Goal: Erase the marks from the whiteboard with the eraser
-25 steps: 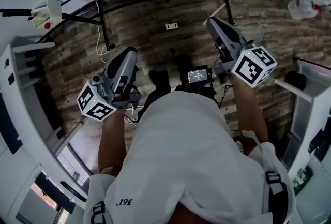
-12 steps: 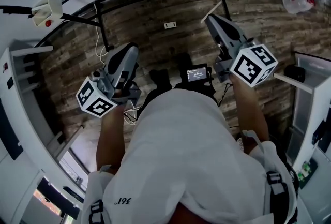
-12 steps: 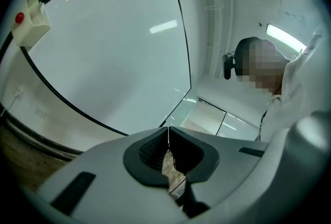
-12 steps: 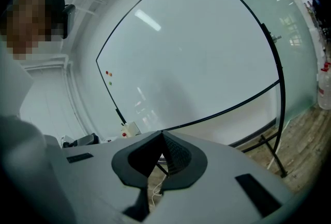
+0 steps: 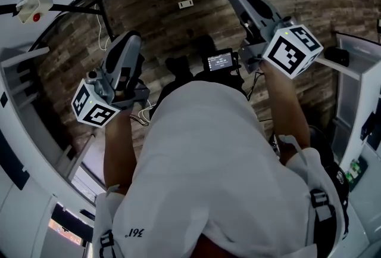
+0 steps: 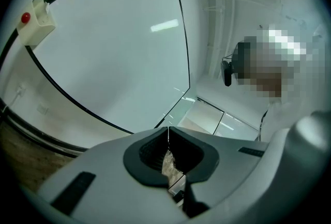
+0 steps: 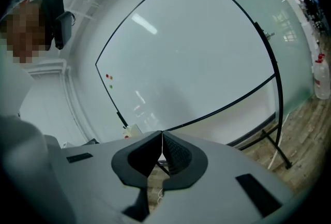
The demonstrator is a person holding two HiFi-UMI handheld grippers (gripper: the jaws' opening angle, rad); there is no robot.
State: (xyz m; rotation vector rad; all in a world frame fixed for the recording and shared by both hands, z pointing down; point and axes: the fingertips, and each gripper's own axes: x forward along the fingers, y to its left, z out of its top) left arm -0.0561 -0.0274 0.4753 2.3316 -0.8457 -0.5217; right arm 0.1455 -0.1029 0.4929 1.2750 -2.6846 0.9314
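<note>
You are holding the left gripper [image 6: 168, 132] and the right gripper [image 7: 162, 135] with jaws pressed together, gripping nothing, both facing the black-framed white whiteboard [image 7: 191, 57]. A small white box with a red dot [image 6: 33, 24], possibly the eraser, is sitting at its edge.

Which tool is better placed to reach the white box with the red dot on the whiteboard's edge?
Probably the left tool: the white box hangs on its side in the head view. The right tool is farther across. Both are shut and empty.

Wood-plank floor [image 5: 178, 36], white wall [image 6: 213, 21], white shelving [image 5: 357, 102] at right
</note>
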